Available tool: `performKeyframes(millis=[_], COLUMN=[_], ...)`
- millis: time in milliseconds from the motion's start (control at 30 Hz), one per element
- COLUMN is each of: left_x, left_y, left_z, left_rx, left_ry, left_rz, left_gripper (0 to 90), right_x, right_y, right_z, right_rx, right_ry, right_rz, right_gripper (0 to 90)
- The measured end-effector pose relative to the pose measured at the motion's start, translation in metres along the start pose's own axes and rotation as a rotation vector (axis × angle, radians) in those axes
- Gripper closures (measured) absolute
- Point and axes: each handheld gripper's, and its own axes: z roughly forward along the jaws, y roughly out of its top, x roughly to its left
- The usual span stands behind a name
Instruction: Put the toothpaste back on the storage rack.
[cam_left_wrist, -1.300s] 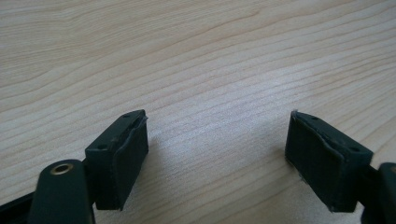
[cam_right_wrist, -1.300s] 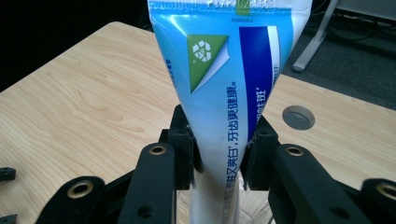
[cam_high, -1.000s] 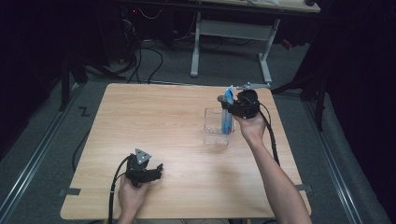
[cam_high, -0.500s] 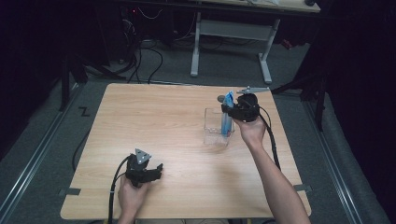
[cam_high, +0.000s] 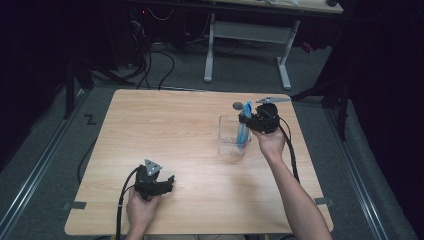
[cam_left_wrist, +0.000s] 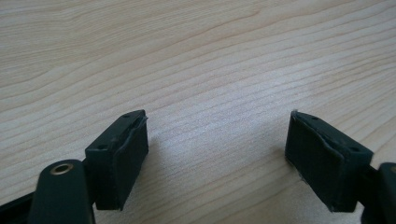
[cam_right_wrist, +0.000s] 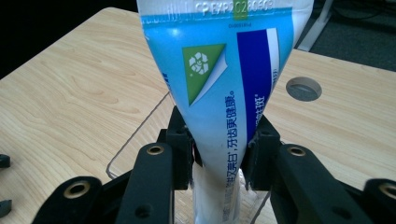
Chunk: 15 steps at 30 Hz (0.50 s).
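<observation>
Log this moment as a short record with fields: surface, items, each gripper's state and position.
surface: light wooden table with a round grey grommet near its far edge
container: clear plastic box, far right part of the table
held item: blue and white toothpaste tube, upright, crimped end up, lower end down in the box
right gripper: shut on the toothpaste tube, over the box
left gripper: open, nothing between its jaws, low over bare wood at the near left
</observation>
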Motion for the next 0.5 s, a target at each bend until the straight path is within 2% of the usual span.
performKeyframes(millis=[500], left_x=[-0.0001], left_y=[0.0000], left_z=[0.0001], left_rx=[-0.001], left_ry=[0.000], left_rz=[-0.002], left_gripper=[21.7], right_x=[-0.0033], right_y=[-0.0011], right_z=[0.0008], right_rx=[0.014], right_ry=[0.001], right_rz=[0.006], right_gripper=[67.9])
